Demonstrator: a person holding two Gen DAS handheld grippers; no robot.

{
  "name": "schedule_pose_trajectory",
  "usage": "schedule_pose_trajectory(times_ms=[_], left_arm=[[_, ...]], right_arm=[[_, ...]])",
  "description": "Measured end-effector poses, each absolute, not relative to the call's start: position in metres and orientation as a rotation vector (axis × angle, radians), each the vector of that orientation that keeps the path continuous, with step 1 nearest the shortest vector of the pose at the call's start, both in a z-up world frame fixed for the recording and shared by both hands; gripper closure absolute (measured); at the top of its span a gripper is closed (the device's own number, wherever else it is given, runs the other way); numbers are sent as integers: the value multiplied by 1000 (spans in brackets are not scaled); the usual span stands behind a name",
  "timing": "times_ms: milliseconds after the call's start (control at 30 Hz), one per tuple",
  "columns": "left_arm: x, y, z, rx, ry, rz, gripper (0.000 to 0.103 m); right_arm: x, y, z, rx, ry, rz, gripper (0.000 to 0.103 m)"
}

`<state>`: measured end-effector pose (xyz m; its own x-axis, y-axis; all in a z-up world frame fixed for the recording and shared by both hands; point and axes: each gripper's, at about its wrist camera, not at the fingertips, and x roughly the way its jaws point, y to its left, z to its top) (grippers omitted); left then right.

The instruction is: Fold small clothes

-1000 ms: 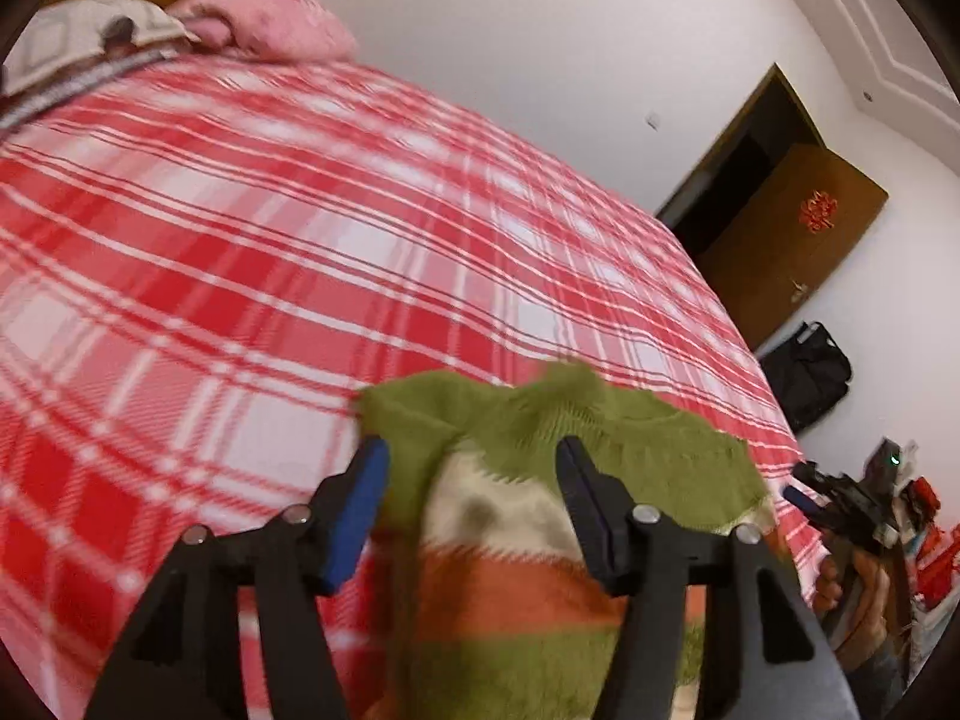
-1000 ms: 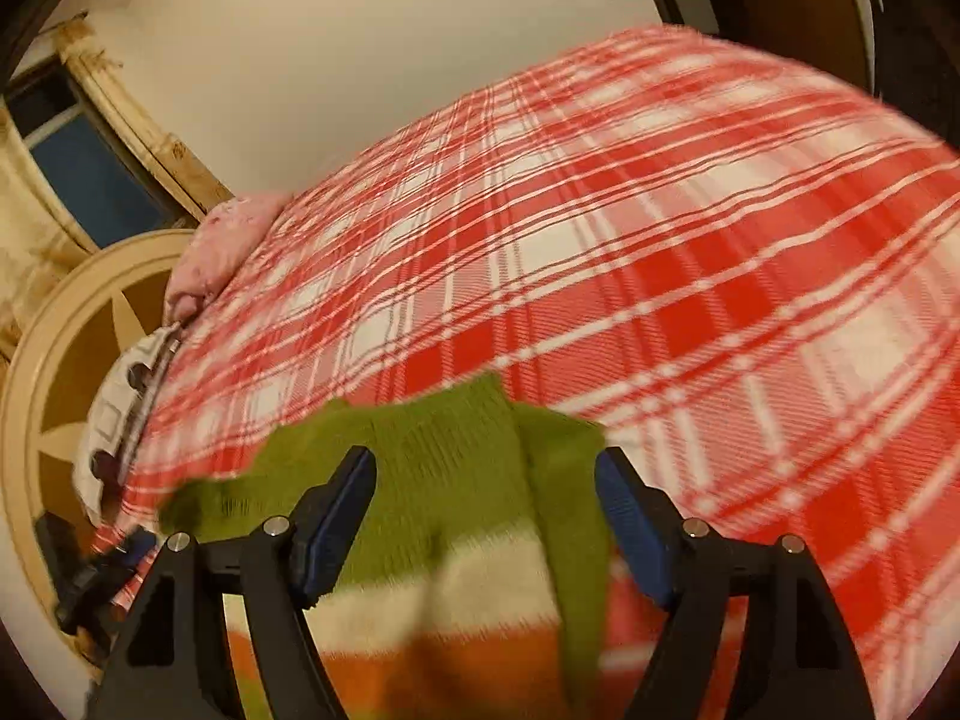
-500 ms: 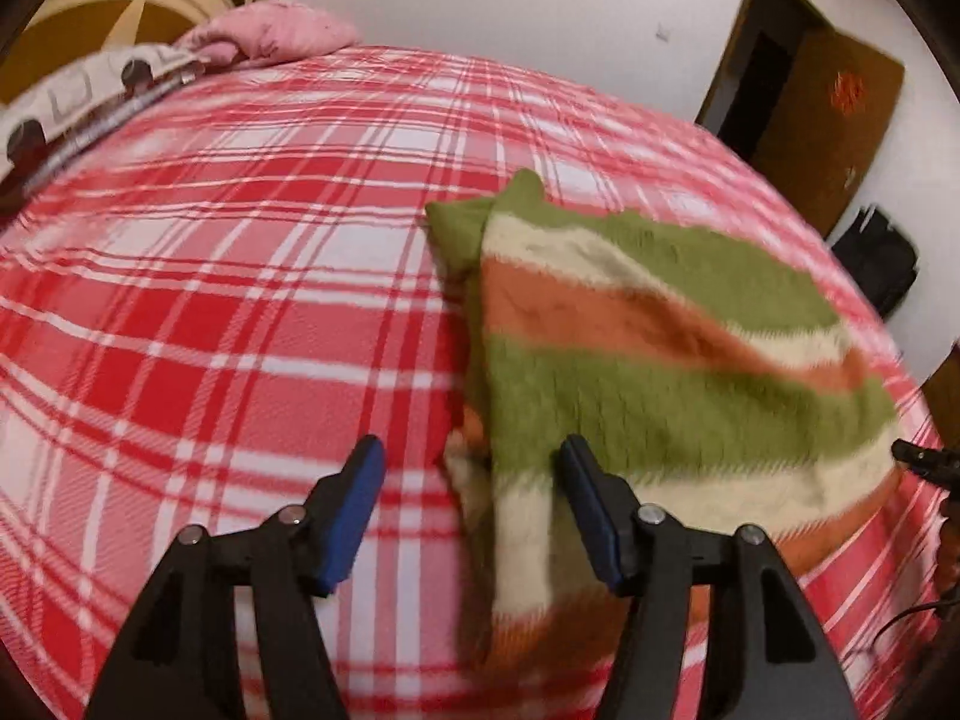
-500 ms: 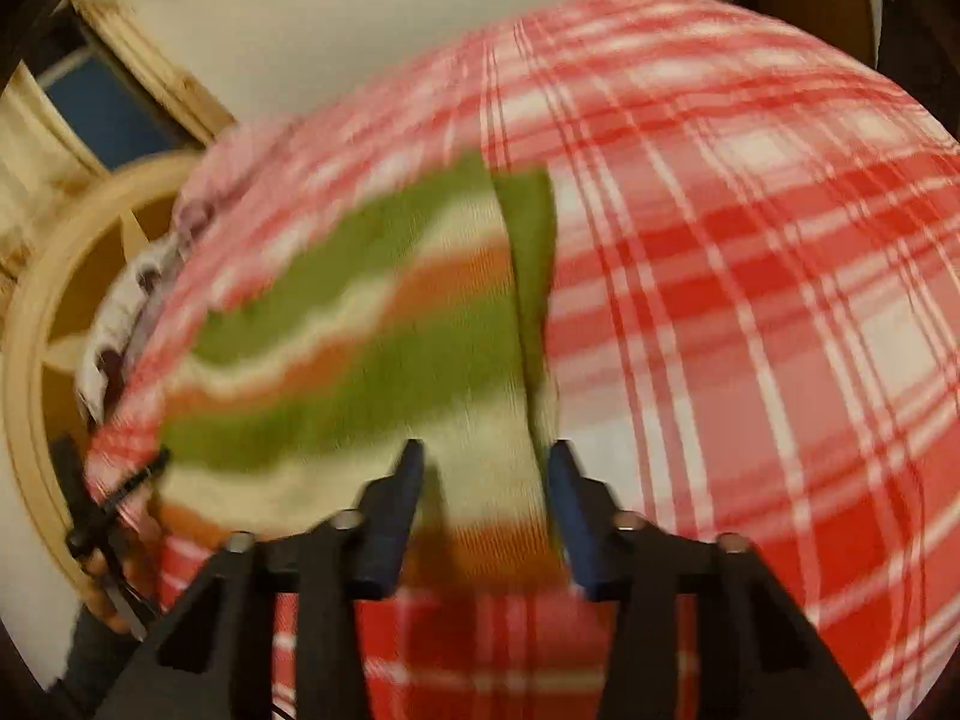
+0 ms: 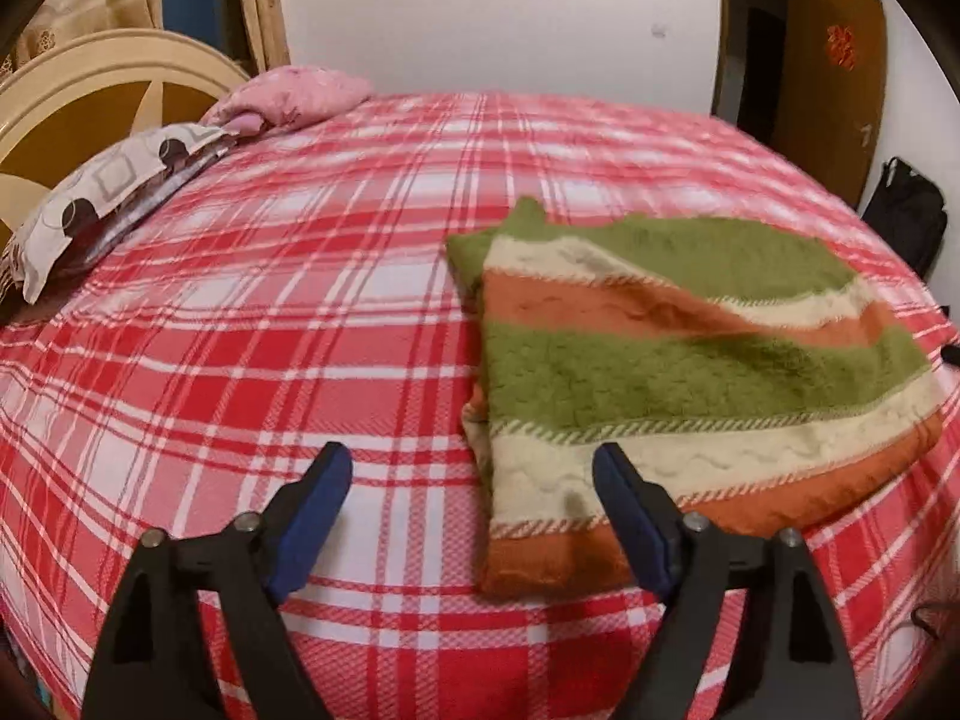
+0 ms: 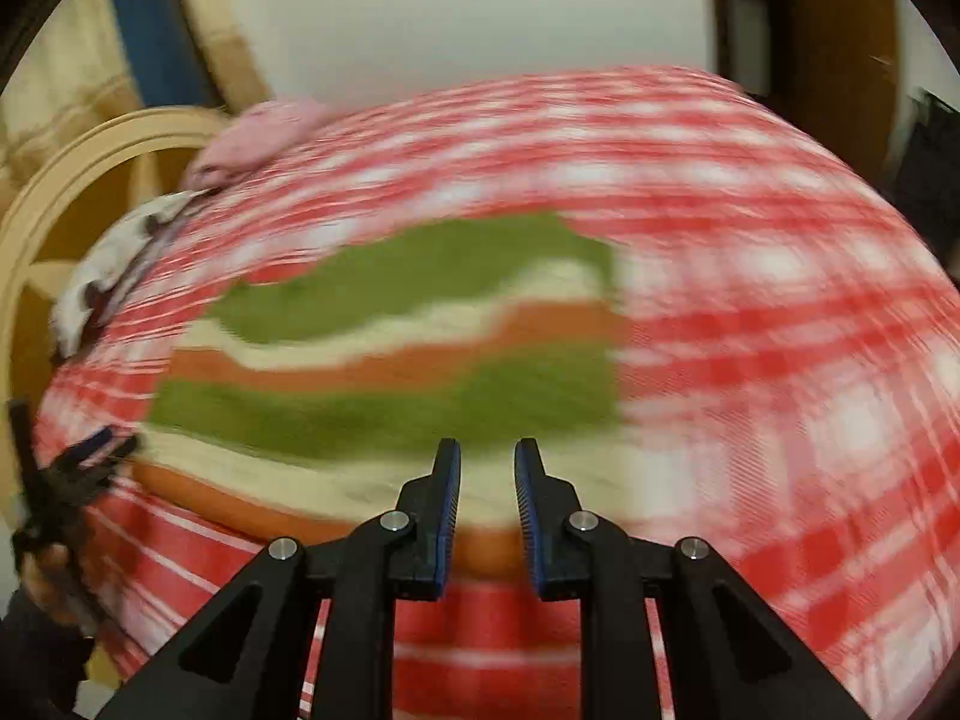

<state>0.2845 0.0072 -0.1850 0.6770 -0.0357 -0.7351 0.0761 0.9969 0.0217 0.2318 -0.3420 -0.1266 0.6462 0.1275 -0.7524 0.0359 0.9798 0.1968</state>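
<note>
we see the striped sweater [image 5: 690, 372] lying folded and flat on the red plaid bed [image 5: 270, 312], its bands running green, cream and orange, with the orange hem nearest our left gripper [image 5: 474, 501]. that gripper hangs over the bed with its blue fingers [image 5: 312, 516] spread wide and holding nothing; the near left corner of the sweater lies between them, closer to the right-hand finger, which overlaps the sweater's cream band in the picture, though we cannot tell whether it touches the knit. the other finger stands over bare plaid, just beside the sweater's left edge

in the right wrist view, which is smeared by blur, our right gripper [image 6: 487, 480] has its fingers [image 6: 447, 498] drawn close with a narrow gap between them and no cloth in that gap. they point at the sweater [image 6: 390, 360] from its near cream and orange edge, and the sweater spreads away and to the left of them. the left gripper [image 6: 78, 468] shows dimly at the sweater's far left edge in this view

beyond the sweater, at the head of the bed, lie a patterned pillow [image 5: 108, 180] and a pink pillow [image 5: 294, 96] against a cream headboard [image 5: 96, 90]; a brown door [image 5: 834, 78] stands off past the sweater's far side
</note>
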Motion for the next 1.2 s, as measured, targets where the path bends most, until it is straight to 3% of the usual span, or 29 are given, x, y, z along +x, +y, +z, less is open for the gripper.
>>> schedule_pose_trajectory(times_ms=[167, 400, 600, 700, 733, 833, 1200], left_arm=[[279, 9, -204, 48, 879, -28, 17], [264, 12, -208, 44, 890, -58, 14], [249, 16, -206, 13, 900, -98, 13], [248, 19, -202, -5, 891, -86, 13], [249, 21, -204, -14, 897, -79, 13], [249, 22, -205, -20, 907, -78, 13], [245, 25, -208, 15, 918, -88, 12]], right_arm=[[273, -254, -133, 133, 856, 263, 82], [275, -183, -199, 51, 1020, 368, 81], [259, -183, -193, 9, 1101, 406, 81], [263, -175, -171, -38, 1038, 403, 81], [267, -172, -162, -12, 989, 408, 80], [287, -156, -154, 5, 930, 409, 53], [294, -126, -192, -81, 959, 362, 51]])
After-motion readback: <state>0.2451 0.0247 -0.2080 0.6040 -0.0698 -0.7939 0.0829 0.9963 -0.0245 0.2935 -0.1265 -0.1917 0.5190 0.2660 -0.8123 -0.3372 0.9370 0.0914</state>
